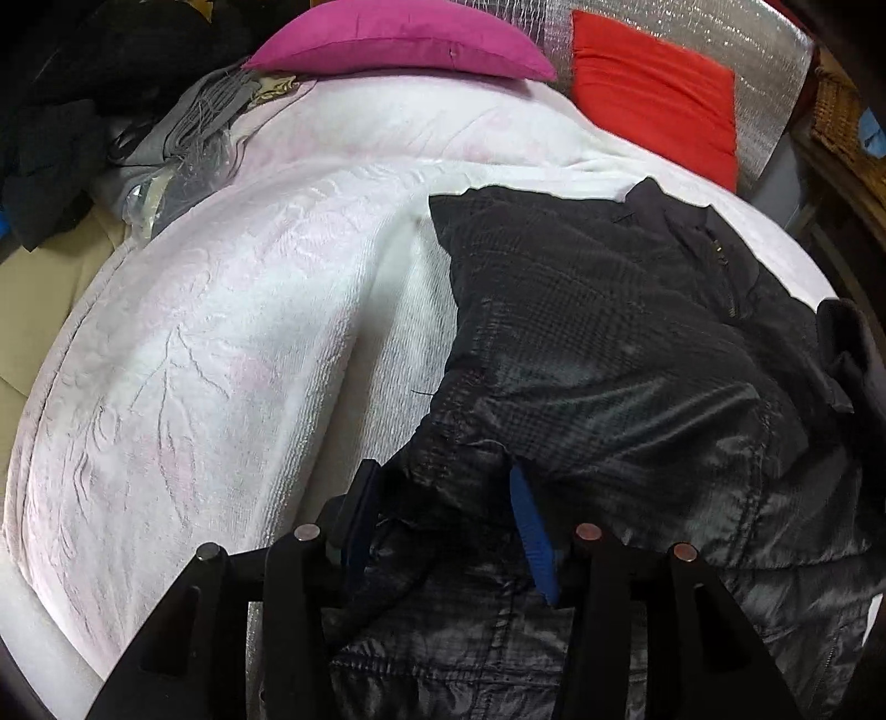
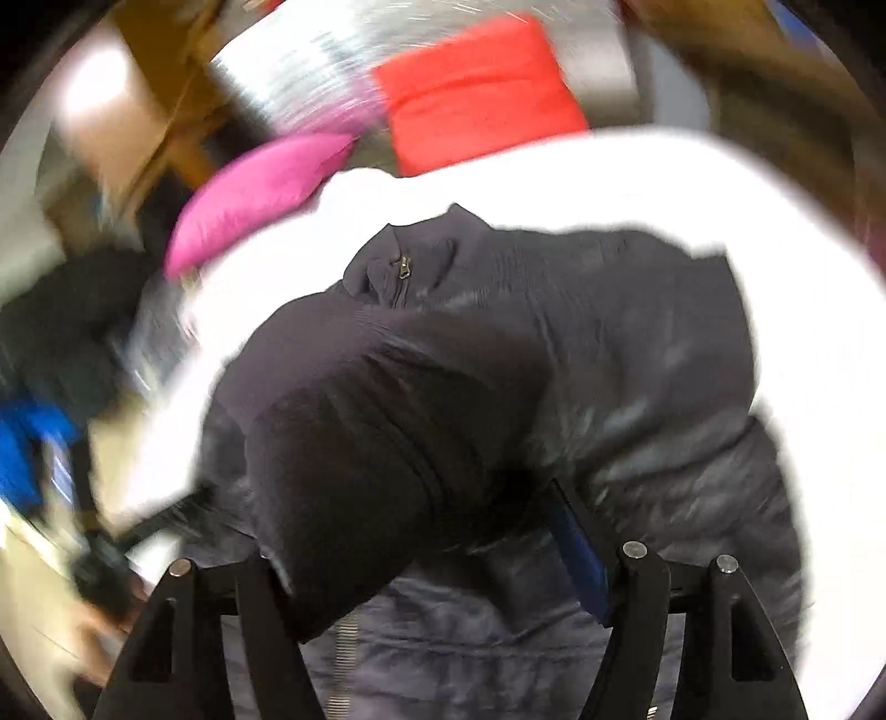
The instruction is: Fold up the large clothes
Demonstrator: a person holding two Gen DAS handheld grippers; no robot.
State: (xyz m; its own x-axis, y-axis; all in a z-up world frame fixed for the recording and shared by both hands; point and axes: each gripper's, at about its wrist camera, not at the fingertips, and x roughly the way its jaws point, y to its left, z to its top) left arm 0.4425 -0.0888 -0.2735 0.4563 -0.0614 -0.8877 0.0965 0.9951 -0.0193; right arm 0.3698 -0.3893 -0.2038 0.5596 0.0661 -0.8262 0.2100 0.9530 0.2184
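Observation:
A large black quilted jacket lies on a white bedspread, collar and zip toward the far right. My left gripper has its blue-padded fingers wide apart, with jacket fabric bunched between them. In the blurred right wrist view the same jacket fills the middle, collar and zip pull up top. A sleeve end drapes over my right gripper and hides the left finger; one blue-edged finger shows. Whether the right jaws are closed on fabric is hidden.
A magenta cushion and a red cushion rest at the bed's head against a silver foil panel. Grey and dark clothes are piled at the left. A wicker basket stands far right.

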